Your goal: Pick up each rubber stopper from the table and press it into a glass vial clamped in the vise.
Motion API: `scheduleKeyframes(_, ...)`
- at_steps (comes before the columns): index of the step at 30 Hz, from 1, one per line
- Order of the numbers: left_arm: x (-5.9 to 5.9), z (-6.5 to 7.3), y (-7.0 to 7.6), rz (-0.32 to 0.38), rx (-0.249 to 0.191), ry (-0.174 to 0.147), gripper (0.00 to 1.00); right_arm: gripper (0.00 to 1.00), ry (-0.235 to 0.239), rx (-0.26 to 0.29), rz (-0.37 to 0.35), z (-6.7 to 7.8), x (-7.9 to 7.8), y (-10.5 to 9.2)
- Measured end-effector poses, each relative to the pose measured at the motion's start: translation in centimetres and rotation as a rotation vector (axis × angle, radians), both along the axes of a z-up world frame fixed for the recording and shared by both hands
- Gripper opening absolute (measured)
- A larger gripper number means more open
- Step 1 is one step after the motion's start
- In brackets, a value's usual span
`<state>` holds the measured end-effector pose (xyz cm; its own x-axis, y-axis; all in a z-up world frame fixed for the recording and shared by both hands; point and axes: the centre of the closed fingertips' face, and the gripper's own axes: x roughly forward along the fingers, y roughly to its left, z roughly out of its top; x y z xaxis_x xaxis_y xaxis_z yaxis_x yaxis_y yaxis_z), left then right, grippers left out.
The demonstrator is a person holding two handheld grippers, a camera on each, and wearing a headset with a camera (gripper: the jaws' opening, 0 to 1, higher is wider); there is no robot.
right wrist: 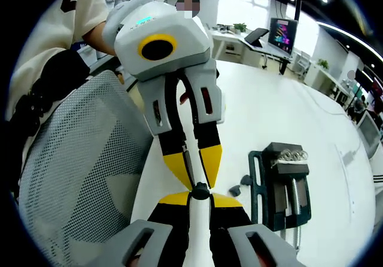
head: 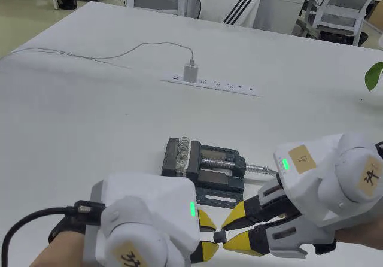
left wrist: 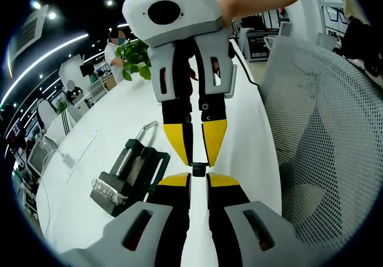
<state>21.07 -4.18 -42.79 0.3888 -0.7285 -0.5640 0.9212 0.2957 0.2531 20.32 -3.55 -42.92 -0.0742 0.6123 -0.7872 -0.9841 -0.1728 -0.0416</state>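
i have both tools nose to nose at 6 o'clock in the head view, low and close to me. the left gripper (head: 210,236) and the right gripper (head: 232,234) are each drawn in narrow, tips meeting on one small dark rubber stopper (head: 219,237) held off the table (head: 90,117) between them. both pairs of jaws touch it, and i cannot tell which pair actually carries it; it looks like a hand-over or a re-seat.

the vise (head: 209,174) sits at about 12 o'clock from that pinch, near but apart. the glass vials (head: 184,149) are clamped upright in a row at its far jaw. their mouths read as clear glass rings, so by my judgement none is plugged yet, though they are small in frame.

in the right gripper view two loose stoppers (right wrist: 245,179) lie on the table at roughly 2 o'clock from the held one, just beside the vise.

so the task looks early: one stopper is lifted but not pressed in. left to do is carrying it over a vial mouth and pushing it home, then fetching the others.
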Motion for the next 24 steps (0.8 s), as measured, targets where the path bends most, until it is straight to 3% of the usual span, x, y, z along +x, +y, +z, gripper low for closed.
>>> scheduleKeyframes(14, -0.2, 0.0, -0.4, -0.013, -0.008, 0.016, 0.05, 0.08, -0.002, 0.0, 0.018, -0.1, -0.2, -0.1)
scheduleKeyframes(20, 0.0, 0.8, -0.5, 0.026, -0.107, 0.047, 0.05, 0.08, -0.004, 0.058, 0.022, 0.7, -0.1, -0.3)
scheduleKeyframes(24, 0.1, 1.2, -0.5, 0.038, -0.14, 0.059, 0.05, 0.09, 0.014, 0.09, 0.004, 1.2, 0.0, -0.4)
